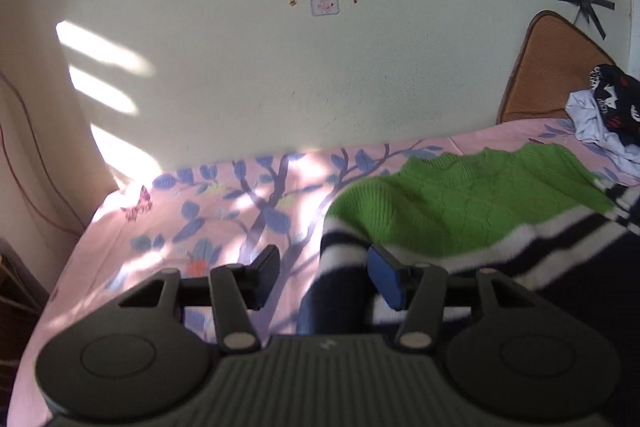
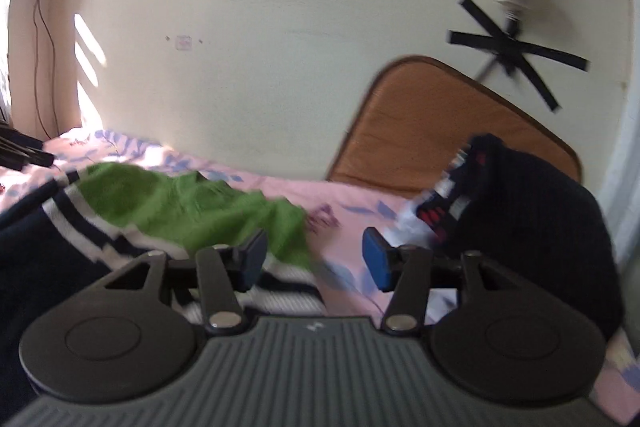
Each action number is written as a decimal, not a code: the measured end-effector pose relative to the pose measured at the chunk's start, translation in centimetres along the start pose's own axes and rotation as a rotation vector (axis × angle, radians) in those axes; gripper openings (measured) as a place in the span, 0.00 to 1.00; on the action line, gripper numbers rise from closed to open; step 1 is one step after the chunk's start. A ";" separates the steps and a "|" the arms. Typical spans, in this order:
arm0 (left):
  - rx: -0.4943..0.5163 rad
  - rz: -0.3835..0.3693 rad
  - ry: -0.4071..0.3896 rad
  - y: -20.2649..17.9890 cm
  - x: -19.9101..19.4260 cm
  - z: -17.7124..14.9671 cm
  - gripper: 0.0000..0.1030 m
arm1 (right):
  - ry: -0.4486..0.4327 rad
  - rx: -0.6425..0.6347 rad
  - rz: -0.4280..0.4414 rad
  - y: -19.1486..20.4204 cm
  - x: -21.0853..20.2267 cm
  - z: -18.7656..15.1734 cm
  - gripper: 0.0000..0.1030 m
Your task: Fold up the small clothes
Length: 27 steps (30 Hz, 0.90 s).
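Observation:
A knitted sweater with a green top (image 1: 460, 203), white and navy stripes and a navy lower part lies spread on the bed. It also shows in the right wrist view (image 2: 188, 207). My left gripper (image 1: 326, 277) is open, low over the sweater's left striped sleeve (image 1: 340, 267), which lies between the fingers. My right gripper (image 2: 314, 259) is open, low over the sweater's right green edge and the sheet, holding nothing.
The bed has a pink sheet with blue leaf print (image 1: 224, 211). A pile of dark and white clothes (image 1: 608, 111) sits at the right; it is close to my right gripper (image 2: 532, 223). A brown cushion (image 2: 440, 123) leans on the wall.

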State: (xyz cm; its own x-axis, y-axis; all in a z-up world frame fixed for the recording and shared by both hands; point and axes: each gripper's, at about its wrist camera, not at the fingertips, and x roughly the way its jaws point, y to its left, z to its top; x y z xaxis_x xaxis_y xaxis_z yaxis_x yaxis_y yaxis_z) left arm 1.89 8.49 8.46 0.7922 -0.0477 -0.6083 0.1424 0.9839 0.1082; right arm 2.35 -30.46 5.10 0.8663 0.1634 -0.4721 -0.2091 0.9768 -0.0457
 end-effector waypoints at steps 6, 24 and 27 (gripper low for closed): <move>-0.076 -0.082 0.029 -0.9 -3.1 -4.8 0.51 | 0.100 0.342 0.065 -0.1 -4.0 -5.9 0.71; -0.139 0.047 0.015 0.6 -8.5 -9.4 0.53 | -0.022 0.331 -0.355 -7.9 -1.2 -1.5 0.25; -0.223 0.087 0.013 3.2 -9.7 -10.0 0.58 | -0.122 0.390 -0.290 -6.5 -2.6 -1.1 0.52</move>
State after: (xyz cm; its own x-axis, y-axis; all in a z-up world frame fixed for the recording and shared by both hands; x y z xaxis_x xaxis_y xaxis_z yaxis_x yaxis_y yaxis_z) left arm -11.25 13.87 6.78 0.7881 0.0392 -0.6143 -0.0616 0.9980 -0.0154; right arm 0.95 -37.37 5.65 0.9154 -0.1301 -0.3810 0.2131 0.9595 0.1844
